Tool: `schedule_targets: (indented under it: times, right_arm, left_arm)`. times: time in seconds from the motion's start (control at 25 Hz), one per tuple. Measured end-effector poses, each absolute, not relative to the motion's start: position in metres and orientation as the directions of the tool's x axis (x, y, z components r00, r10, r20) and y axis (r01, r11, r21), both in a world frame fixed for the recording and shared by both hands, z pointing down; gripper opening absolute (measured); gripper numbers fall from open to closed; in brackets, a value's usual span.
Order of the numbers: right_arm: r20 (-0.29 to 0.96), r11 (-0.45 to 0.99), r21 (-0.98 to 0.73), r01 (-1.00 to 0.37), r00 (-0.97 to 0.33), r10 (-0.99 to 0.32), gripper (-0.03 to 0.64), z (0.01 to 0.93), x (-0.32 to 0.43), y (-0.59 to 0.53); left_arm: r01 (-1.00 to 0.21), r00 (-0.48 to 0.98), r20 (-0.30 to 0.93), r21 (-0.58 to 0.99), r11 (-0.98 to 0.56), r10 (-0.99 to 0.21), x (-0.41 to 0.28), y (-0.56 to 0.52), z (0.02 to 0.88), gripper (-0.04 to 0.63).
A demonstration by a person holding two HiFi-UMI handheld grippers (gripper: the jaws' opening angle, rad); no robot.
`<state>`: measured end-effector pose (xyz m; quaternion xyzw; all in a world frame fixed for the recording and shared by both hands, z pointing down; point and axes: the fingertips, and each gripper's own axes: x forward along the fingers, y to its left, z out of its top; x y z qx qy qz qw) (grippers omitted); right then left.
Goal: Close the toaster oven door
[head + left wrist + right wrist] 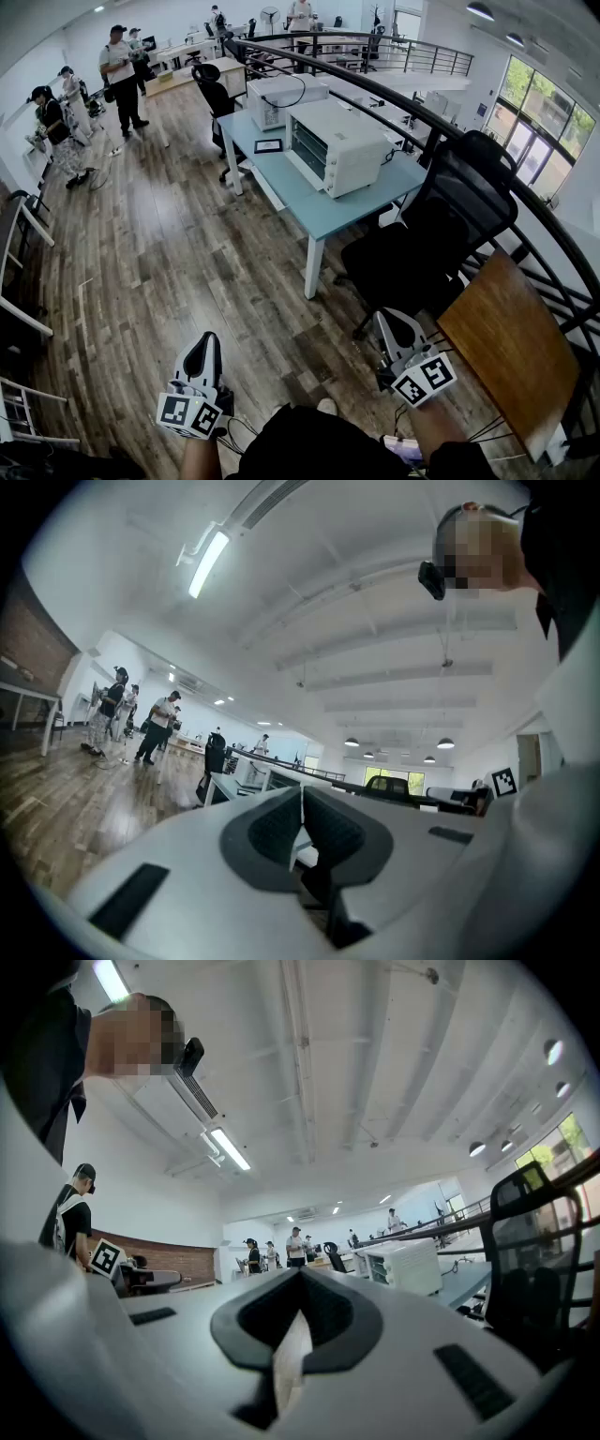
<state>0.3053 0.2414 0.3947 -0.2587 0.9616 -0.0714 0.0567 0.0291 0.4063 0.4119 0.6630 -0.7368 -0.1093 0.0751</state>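
The white toaster oven (334, 146) stands on a light blue table (328, 214) several steps ahead of me; its glass front faces left, and I cannot tell from here how the door stands. It also shows small in the right gripper view, as the toaster oven (406, 1265) in the distance. My left gripper (203, 341) hangs low near my body, shut and empty, far from the oven. My right gripper (393, 324) is likewise low, shut, with nothing in it. In the gripper views, the left gripper (301, 804) and right gripper (300, 1285) show their pads pressed together and tilt up towards the ceiling.
A second white appliance (284, 97) and a small framed card (268, 145) sit further back on the table. A black office chair (441, 236) stands between me and the table's right side. There is a wooden tabletop (514, 349) at my right, a curved railing (441, 127) behind it, and several people (120, 67) at the back left.
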Motion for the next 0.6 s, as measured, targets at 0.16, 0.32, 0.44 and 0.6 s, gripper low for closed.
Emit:
schedule_targets:
  times: [0.16,0.32,0.44,0.6]
  right_arm:
    - [-0.075,0.862,-0.196,-0.468,-0.869,-0.489,-0.005,0.396,0.302,0.236]
    - [-0.075,0.861,-0.219,-0.459,-0.872,-0.484,-0.005,0.399,0.303,0.23]
    - [-0.07,0.865,-0.202,-0.46,-0.874,-0.481,-0.005,0.401,0.3,0.228]
    - [-0.082,0.872,-0.157,-0.463,-0.874,-0.479,-0.003,0.395,0.294,0.228]
  left_arm:
    - [-0.958,-0.124,-0.024,0.262,0.113,-0.992,0.027,0.406,0.415,0.015]
    - [-0.963,-0.129,-0.017,0.239,0.122,-0.991,0.028,0.405,0.415,0.015]
    - [-0.964,-0.129,-0.02,0.236,0.121,-0.991,0.028,0.404,0.416,0.015]
    - [-0.966,-0.133,-0.059,0.23,0.117,-0.989,0.028,0.403,0.408,0.015]
